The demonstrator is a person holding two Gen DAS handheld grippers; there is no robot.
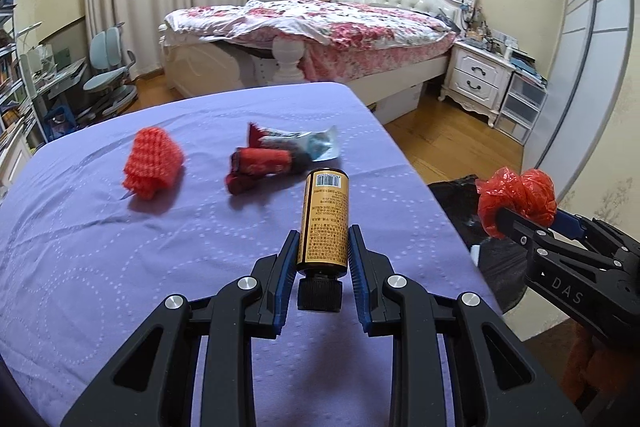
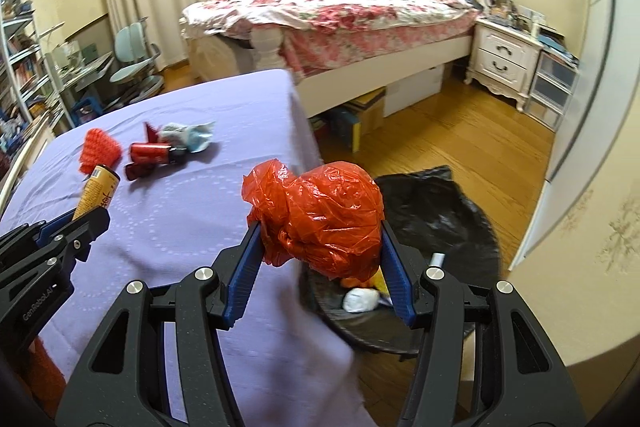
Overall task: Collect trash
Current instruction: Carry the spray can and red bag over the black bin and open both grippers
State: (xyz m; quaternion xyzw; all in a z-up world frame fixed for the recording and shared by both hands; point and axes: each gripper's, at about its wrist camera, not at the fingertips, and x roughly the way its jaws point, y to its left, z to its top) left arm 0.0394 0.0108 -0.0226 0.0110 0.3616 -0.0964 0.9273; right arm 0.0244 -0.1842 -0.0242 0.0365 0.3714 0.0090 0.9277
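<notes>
Landmark: the lilac quilted cloth-covered tabletop (image 1: 120,267); every place below is given against it.

Left tongs (image 1: 324,243): pinching a small brown bottle with a yellow printed label and black screw cap (image 1: 325,223), blue pads pressed to its two sides, cap toward the camera, barcoded base pointing away. The bottle is lifted clear of the tabletop, above its near right part.

Right tongs (image 2: 320,239): clamped on a crumpled ball of red-orange plastic film (image 2: 320,215), one blue pad on each flank. The ball is past the tabletop's right edge, out over the bin.

Bin: a round waste bin lined with a black plastic bag (image 2: 452,203), standing on the wooden floor just beside the tabletop's right edge. Inside it lie a white wad and something yellow; the blur makes it hard to say what these are.

Still on the tabletop, far left: a red-orange foam net sleeve (image 1: 154,163), lying on its side.

Still on the tabletop, far middle: a red crumpled snack wrapper (image 1: 260,167), touching a pale blue-and-silver foil packet (image 1: 312,143) behind it.

Beyond the tabletop: a white bed with a padded headboard and a pink flowered cover (image 1: 340,23), with a white two-drawer nightstand (image 1: 476,79) at its right.
</notes>
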